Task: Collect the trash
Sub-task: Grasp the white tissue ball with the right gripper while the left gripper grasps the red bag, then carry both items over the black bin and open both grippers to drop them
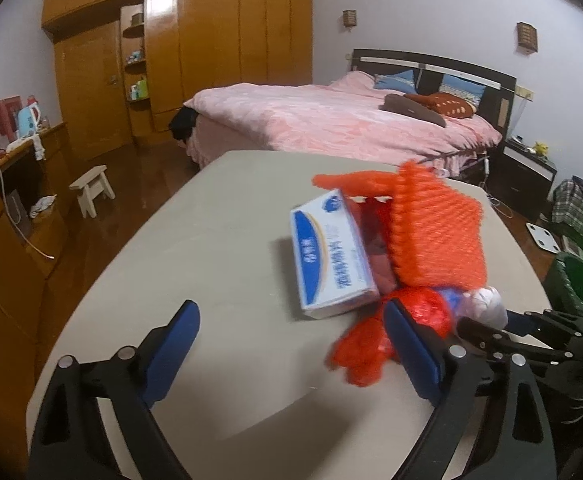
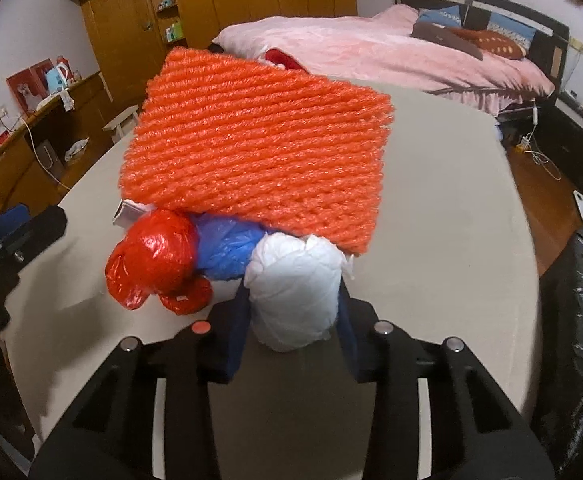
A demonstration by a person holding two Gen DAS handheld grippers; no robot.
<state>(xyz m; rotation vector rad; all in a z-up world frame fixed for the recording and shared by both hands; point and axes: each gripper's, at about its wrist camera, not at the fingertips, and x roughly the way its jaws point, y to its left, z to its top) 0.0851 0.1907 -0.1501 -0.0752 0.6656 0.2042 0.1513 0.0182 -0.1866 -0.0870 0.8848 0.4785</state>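
Two grippers face the trash pile on the counter [image 2: 451,200]. Right gripper [image 2: 293,312] squeezes the white bag ball [image 2: 295,296] at twelve o'clock. Left gripper [image 1: 291,348] gapes empty, with the red bag [image 1: 423,308] at one o'clock.

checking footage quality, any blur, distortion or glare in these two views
Left wrist view: the trash pile is motion-smeared, worst on the blue and white box and orange foam net; a green light flares at the right edge. Right wrist view: sharper, the white bag is crisp. Both: fisheye bends the table edges, corners go dark.
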